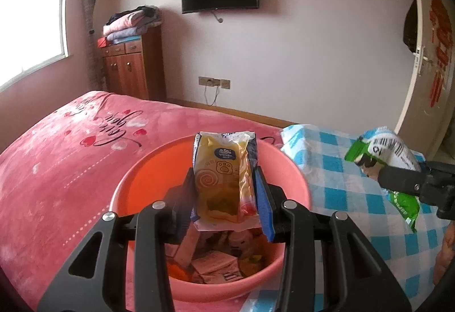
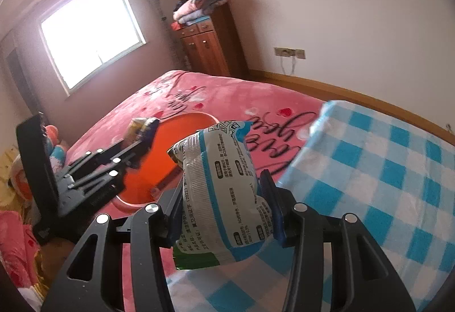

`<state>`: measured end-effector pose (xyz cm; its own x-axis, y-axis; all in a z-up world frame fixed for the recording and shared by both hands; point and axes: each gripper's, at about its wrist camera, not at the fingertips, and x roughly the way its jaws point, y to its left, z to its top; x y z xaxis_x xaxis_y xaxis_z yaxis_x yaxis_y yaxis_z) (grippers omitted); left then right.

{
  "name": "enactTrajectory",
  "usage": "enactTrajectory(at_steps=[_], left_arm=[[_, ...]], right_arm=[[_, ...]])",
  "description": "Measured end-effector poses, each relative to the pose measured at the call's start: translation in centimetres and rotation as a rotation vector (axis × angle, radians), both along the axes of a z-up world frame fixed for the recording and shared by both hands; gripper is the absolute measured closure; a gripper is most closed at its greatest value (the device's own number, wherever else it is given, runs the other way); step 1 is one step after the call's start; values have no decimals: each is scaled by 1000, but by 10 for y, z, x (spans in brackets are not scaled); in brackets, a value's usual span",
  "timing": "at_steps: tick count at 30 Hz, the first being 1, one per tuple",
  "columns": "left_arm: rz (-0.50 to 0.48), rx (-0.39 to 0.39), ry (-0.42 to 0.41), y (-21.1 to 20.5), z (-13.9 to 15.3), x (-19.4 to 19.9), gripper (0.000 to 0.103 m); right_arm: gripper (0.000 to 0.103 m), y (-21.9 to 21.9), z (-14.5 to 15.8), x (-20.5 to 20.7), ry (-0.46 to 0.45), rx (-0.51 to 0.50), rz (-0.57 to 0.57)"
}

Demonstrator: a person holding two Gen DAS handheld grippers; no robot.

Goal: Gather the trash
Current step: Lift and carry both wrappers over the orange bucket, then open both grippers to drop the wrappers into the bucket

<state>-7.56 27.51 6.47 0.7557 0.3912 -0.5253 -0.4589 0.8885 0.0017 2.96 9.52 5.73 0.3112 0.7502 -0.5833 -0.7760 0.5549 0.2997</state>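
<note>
The left tongs [image 1: 226,198], clamped on a yellow tissue pack [image 1: 223,178], hang over the half-filled orange basin [image 1: 295,178] on the bed [image 1: 57,158], ready to release, while the right tongs [image 2: 221,206] grip a wipes packet [image 2: 219,186] beside the basin, probably next in.

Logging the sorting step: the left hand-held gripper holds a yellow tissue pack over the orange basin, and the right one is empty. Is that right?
Not quite. The right hand-held gripper is not empty: the right wrist view shows it shut on a white, blue and green wipes packet. The left hand-held gripper does hold the yellow tissue pack over the orange basin.
</note>
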Motion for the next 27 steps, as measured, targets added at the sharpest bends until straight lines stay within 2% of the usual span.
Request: enactTrajectory(at_steps=[9, 21, 22, 23, 24, 25, 26, 27], left_arm=[[36, -34, 18, 19, -8, 1, 62], [66, -65, 30, 37, -17, 4, 60], [70, -70, 30, 39, -18, 4, 57], [76, -73, 31, 40, -19, 3, 48], [79, -79, 30, 41, -20, 4, 41], [86, -87, 26, 43, -22, 3, 27], [94, -90, 21, 44, -22, 3, 16], [102, -92, 14, 46, -22, 1, 14]], right_arm=[[54, 44, 10, -8, -19, 3, 73], [53, 84, 3, -4, 6, -13, 105], [52, 87, 2, -4, 6, -15, 104], [51, 91, 1, -4, 7, -18, 103], [43, 94, 0, -3, 6, -18, 99], [29, 94, 0, -1, 2, -18, 88], [25, 94, -1, 0, -2, -19, 72], [24, 93, -1, 1, -4, -14, 63]])
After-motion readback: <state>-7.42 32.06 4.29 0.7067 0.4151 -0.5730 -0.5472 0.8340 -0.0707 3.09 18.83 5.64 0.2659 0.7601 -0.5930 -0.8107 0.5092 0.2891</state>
